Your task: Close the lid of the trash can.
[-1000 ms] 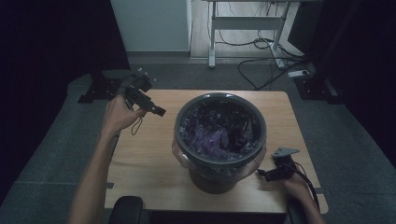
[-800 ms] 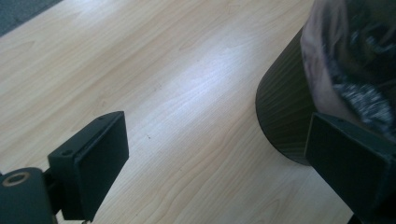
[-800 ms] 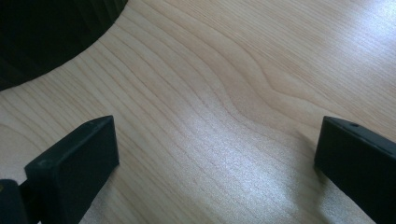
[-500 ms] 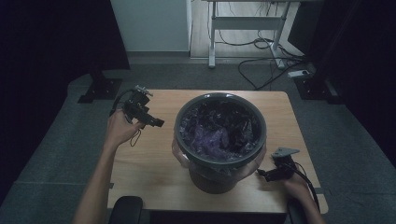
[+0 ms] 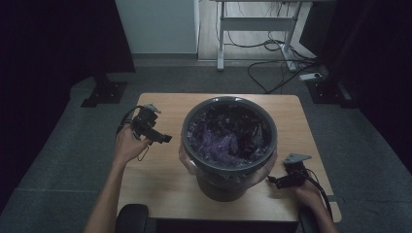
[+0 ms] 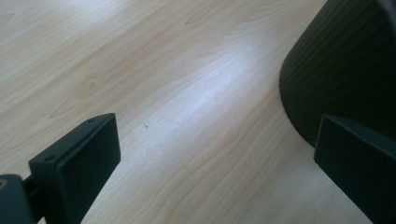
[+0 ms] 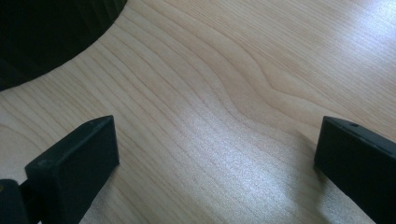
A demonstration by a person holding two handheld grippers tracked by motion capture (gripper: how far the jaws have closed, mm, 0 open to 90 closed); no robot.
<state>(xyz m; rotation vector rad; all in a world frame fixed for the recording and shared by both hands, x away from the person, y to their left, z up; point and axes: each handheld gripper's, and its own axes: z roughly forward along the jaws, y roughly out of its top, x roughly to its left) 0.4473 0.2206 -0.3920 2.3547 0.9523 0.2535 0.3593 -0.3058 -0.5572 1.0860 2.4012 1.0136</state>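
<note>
Two grippers, left gripper (image 5: 163, 138) and right gripper (image 5: 273, 181), are held wide open, empty; the thin, soft liner (image 5: 184, 159) is best pinched where it is folded over the bin (image 5: 228, 182) rim, frame centre.

Over the last second the left tongs (image 5: 163, 138) came back from the far left corner of the tabletop (image 5: 160, 179), where they had hung partly past the edge, toward the person and toward the dark bin (image 5: 228, 182). They dropped in over the wood to a spot near the bin's left side, short of touching it. The left hand (image 5: 127, 144) and forearm drew in with them, and the jaws ended pointing at the bin's wall.
</note>
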